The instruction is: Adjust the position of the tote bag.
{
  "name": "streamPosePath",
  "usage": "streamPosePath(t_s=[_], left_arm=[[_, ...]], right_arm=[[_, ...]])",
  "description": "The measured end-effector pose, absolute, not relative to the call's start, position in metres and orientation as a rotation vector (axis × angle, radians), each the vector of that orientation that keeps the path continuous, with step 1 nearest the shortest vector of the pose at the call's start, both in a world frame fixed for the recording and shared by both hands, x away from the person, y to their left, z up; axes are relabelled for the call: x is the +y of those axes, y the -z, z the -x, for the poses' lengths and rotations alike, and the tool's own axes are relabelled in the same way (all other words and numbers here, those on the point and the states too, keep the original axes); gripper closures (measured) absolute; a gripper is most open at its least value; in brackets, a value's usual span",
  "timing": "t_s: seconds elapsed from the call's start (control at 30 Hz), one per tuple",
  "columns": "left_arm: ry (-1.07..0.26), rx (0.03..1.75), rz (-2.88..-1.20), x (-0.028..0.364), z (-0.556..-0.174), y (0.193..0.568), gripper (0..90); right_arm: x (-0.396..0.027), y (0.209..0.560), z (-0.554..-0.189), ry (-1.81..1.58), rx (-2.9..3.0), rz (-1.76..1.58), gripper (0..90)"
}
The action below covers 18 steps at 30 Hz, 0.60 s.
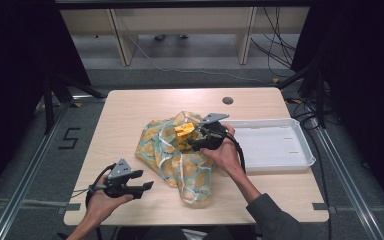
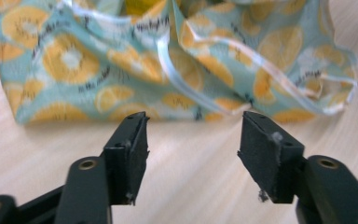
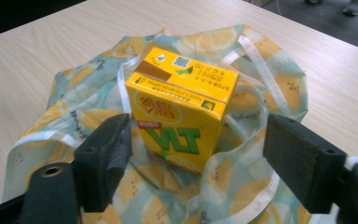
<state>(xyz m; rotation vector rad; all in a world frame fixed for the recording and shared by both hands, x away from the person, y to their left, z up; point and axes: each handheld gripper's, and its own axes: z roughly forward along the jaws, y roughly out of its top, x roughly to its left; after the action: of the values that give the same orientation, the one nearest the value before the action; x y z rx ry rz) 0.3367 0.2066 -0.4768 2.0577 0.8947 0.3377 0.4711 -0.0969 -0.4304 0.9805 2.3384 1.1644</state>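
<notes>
A yellow drink carton (image 3: 182, 105) stood on the lemon-print bag (image 3: 74, 121), dead ahead between the right gripper (image 3: 196, 154)'s parted, empty jaws, nearest the left one. The left gripper (image 2: 193, 147), also apart and empty, faced the bag's edge.

Bag (image 1: 180, 157) at table (image 1: 130, 110) centre. Carton (image 1: 185, 132) on bag's far part, between jaws of right gripper (image 1: 196, 140). Tray (image 1: 275, 145) just right of bag, at table's right edge. Left gripper (image 1: 147, 186) near front-left, short of bag.
</notes>
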Motion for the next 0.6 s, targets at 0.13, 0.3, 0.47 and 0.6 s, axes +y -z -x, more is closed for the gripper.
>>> streamPosePath(t_s=[0.13, 0.3, 0.47, 0.6], left_arm=[[-0.354, 0.907, -2.08, 0.213, -0.326, 0.481, 37.1], [-0.376, 0.938, -2.096, 0.215, -0.316, 0.486, 33.7], [-0.396, 0.923, -2.121, 0.213, -0.31, 0.491, 32.3], [-0.409, 0.929, -2.107, 0.211, -0.306, 0.492, 30.1]], right_arm=[[-0.095, 0.429, -0.475, -1.167, 2.347, -0.993, 20.1], [-0.09, 0.427, -0.475, -1.192, 2.322, -1.001, 17.1], [-0.083, 0.428, -0.476, -1.19, 2.326, -1.0, 16.4], [-0.076, 0.428, -0.48, -1.183, 2.312, -1.008, 16.3]])
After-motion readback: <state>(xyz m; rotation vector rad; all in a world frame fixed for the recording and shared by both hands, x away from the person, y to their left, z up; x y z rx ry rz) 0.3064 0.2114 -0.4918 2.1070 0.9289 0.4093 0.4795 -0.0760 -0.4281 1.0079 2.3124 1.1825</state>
